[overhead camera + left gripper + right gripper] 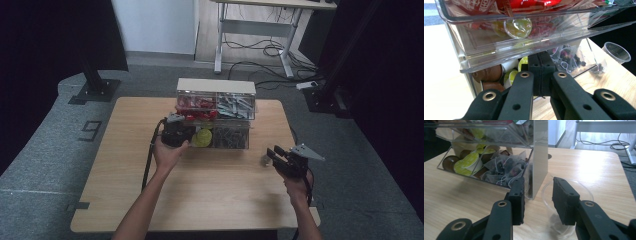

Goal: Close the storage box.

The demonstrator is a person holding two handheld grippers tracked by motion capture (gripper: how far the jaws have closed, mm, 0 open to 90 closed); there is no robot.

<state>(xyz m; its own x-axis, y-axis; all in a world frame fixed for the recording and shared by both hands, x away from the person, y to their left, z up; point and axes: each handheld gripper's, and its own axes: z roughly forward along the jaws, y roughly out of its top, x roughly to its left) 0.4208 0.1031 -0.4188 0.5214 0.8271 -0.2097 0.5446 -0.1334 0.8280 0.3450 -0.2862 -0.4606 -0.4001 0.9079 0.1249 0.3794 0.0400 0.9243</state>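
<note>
Clear plastic cup (564, 202) at lower centre of right gripper view, standing on wooden table (210, 200) just beside clear drawer organizer (216, 114), right gripper (537, 195) jaws spread around its rim, left gripper (541, 65) jaws pressed together at organizer's lower drawer.

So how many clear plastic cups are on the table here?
1. The clear plastic cup stands on the wooden table just right of the clear drawer organiser, in front of the open right gripper. Others could be hidden behind the organiser.
</note>
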